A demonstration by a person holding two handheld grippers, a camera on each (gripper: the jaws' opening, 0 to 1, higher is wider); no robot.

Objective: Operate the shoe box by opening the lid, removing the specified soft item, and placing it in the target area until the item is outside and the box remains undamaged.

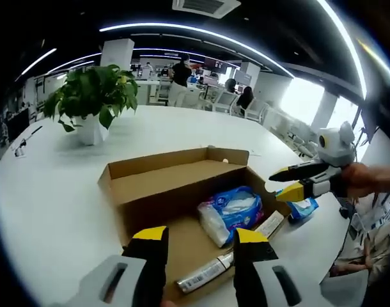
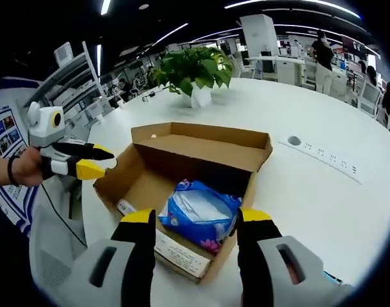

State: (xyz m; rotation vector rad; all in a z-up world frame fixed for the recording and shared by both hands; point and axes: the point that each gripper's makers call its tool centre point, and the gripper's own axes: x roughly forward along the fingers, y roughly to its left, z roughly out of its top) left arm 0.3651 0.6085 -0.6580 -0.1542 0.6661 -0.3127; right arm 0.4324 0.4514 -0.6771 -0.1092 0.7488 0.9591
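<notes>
Both my hand-held grippers, left [image 1: 199,246] and right [image 2: 196,230], gape empty; the soft pack [image 2: 198,214], mid-frame in the shoe box [image 2: 201,144], looks light and squashy, so I'd pinch its crinkly middle.

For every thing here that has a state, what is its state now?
shoe box: open, lid flap upright.
blue soft pack: lying inside the box, not gripped.
tube: lying flat inside the box.
left gripper: open, empty.
right gripper: open, empty.
potted plant: upright on the table.
</notes>
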